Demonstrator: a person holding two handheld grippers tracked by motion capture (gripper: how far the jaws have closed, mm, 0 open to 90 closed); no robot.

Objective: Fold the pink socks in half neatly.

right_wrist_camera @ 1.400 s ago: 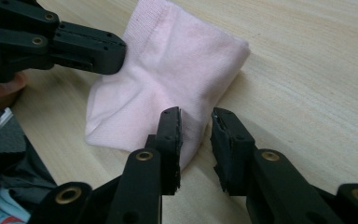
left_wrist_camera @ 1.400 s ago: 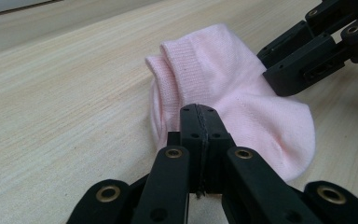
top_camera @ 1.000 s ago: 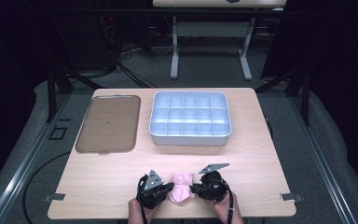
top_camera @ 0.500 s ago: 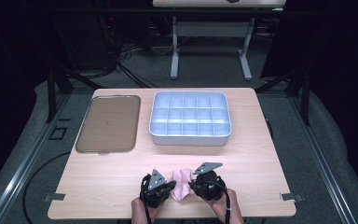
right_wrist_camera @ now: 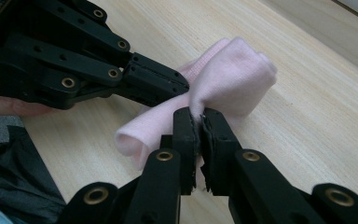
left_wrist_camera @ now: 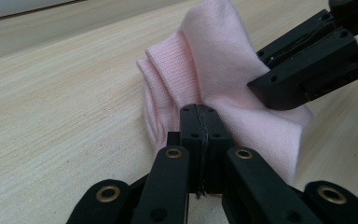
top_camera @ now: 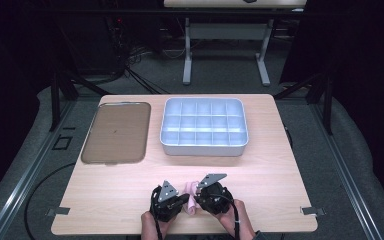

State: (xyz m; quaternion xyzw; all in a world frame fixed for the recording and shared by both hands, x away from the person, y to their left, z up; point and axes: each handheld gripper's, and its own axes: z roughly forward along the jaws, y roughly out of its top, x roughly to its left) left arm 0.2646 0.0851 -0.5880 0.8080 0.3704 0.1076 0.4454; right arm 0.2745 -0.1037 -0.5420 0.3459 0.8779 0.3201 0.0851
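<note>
- Left gripper [left_wrist_camera: 199,122] is pinched tight on the pink cloth [left_wrist_camera: 223,79].
- Right gripper [right_wrist_camera: 196,126] is also clamped on that cloth.
- No readable writing anywhere.

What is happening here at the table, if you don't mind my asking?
A person is working a small pink cloth with two handheld grippers at the near edge of the wooden table. The left gripper and the right gripper are each shut on a fold of it, so it is bunched between them. A brown tray and a divided grey bin with nothing visible in its compartments sit farther back.
</note>
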